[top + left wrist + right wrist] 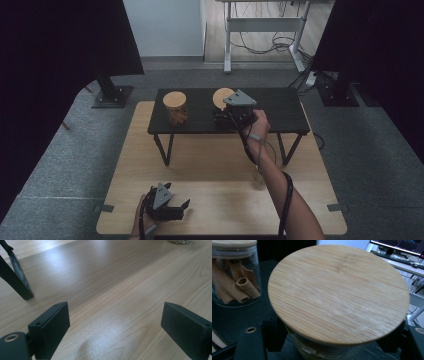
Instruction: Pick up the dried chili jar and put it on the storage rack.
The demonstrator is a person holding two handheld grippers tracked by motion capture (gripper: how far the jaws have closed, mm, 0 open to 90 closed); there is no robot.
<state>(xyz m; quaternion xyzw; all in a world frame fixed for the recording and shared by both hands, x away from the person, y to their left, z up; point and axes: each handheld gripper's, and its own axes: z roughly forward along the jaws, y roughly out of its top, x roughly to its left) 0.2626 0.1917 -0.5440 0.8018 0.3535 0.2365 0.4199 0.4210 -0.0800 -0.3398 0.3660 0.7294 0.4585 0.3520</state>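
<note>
Jar with the bamboo lid [339, 295] is seen upright on the black table [280, 107], right of the cinnamon jar [175, 109]; its glass body is straddled by the right hand-held gripper [239, 106], grip unconfirmed; the left hand-held gripper [164, 204] is held open, well apart

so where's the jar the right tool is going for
In the high view it stands on the black shelf, right of the jar of rolled sticks; the right tool straddles the jar below its bamboo lid.
</note>
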